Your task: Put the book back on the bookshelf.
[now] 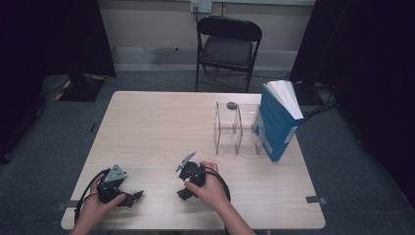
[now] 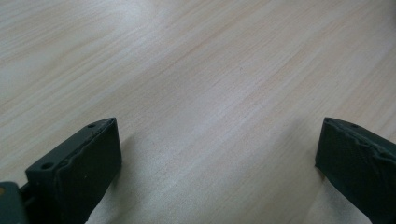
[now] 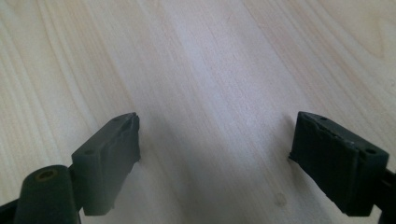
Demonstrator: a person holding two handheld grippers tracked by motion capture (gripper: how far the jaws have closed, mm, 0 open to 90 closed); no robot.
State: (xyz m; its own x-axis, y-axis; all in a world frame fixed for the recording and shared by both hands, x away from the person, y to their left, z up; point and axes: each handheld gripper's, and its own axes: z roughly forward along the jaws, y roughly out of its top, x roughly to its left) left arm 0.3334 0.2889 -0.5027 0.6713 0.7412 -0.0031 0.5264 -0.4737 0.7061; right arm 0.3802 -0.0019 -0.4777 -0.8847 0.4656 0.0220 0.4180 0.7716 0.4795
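Both grippers rest low on the near part of the pale wooden table [image 1: 156, 122], one in each of the person's hands. Our left gripper [image 1: 138, 195] lies near the near-left corner with its jaws spread wide, and in the left gripper view we see bare wood grain between them — nothing held. Our right gripper [image 1: 182, 195] sits just right of the table's middle, tipped down toward the surface; its jaws are also wide apart and empty, with bare wood between them in the right gripper view.

The nearest things stand well apart from both tools, on the far right of the table: a clear acrylic rack [image 1: 236, 128] with upright dividers, and a blue book [image 1: 277, 123] standing at the rack's right end, its white pages fanned at the top.

We judge the risks as follows. The book looks tall and only lightly propped, so a sideways nudge from a reaching jaw could topple it off the table's right edge. The clear dividers are hard to see — a jaw could strike one and slide the whole rack. Trailing cables could also snag.
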